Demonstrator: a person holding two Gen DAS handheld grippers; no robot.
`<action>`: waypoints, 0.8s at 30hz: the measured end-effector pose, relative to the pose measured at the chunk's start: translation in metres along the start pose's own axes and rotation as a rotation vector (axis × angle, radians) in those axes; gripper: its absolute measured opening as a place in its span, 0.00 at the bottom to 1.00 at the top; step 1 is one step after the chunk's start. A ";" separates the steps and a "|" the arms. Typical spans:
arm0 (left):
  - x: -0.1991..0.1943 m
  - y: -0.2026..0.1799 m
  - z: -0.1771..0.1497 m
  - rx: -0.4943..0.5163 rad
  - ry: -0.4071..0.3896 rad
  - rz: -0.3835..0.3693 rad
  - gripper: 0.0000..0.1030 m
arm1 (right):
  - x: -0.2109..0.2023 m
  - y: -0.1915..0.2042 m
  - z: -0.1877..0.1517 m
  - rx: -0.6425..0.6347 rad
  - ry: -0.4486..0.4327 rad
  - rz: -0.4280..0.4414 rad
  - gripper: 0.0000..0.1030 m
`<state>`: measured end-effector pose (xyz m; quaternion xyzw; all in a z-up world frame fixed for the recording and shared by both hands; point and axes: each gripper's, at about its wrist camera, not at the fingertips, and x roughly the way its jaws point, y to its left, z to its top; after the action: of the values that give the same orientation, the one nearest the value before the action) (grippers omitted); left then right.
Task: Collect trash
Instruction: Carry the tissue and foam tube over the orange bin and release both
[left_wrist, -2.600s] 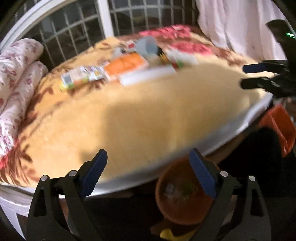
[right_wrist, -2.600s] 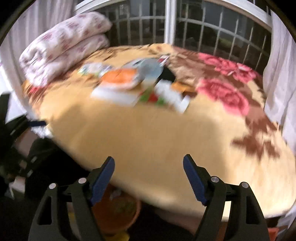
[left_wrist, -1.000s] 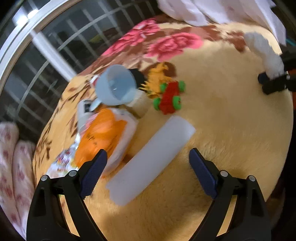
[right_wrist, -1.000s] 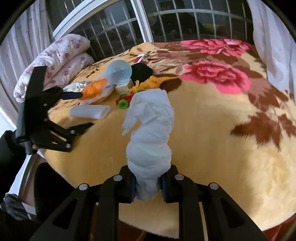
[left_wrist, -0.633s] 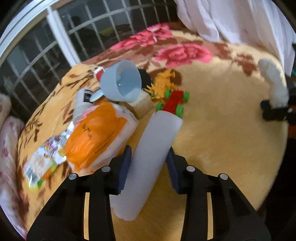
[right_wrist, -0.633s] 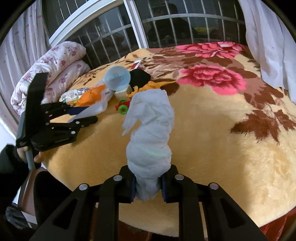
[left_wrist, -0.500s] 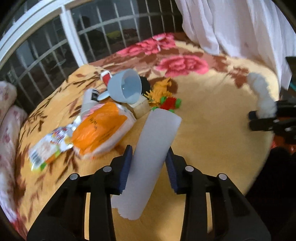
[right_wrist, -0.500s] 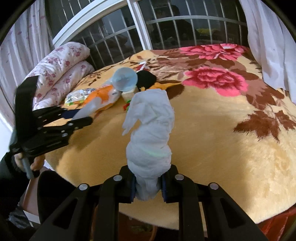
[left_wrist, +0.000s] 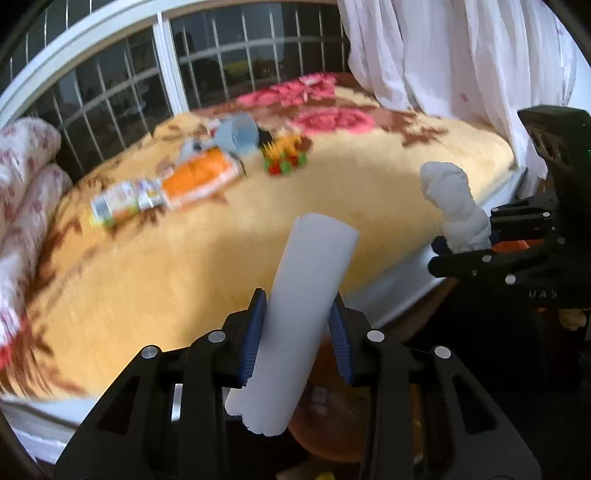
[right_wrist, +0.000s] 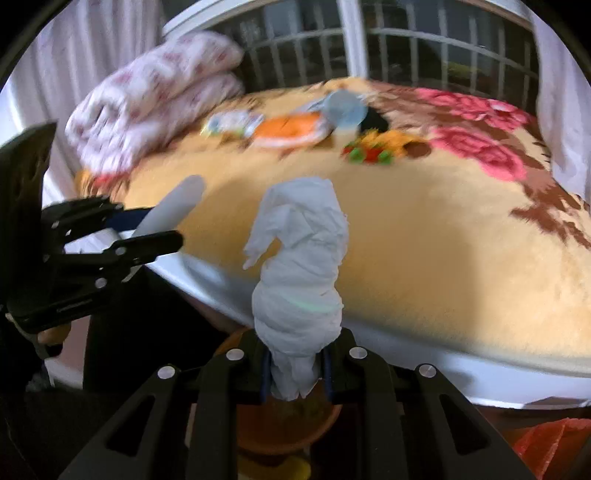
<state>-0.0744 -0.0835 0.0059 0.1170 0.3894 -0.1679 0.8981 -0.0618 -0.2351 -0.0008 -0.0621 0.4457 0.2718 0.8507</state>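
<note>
My left gripper (left_wrist: 297, 341) is clamped on a white tube (left_wrist: 301, 317) whose long axis tilts up and away toward the blanket (left_wrist: 192, 254), above the orange bin (left_wrist: 332, 435), while my right gripper (right_wrist: 295, 373) pinches a crumpled tissue wad (right_wrist: 299, 280) standing upright.

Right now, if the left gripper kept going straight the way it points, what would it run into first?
Probably the orange bin below the bed edge: the left gripper, shut on the white tube, points down over it. Depth is unclear, so the bed edge may come first.
</note>
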 end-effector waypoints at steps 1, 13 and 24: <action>0.002 -0.005 -0.011 -0.003 0.021 -0.006 0.32 | 0.002 0.005 -0.007 -0.011 0.018 0.005 0.20; 0.093 -0.023 -0.094 -0.039 0.347 -0.058 0.32 | 0.067 0.023 -0.070 -0.059 0.280 -0.041 0.20; 0.151 -0.014 -0.122 -0.054 0.517 -0.066 0.32 | 0.138 0.023 -0.096 -0.080 0.473 -0.030 0.20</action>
<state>-0.0637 -0.0867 -0.1891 0.1195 0.6140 -0.1510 0.7655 -0.0802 -0.1922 -0.1642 -0.1642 0.6203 0.2547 0.7235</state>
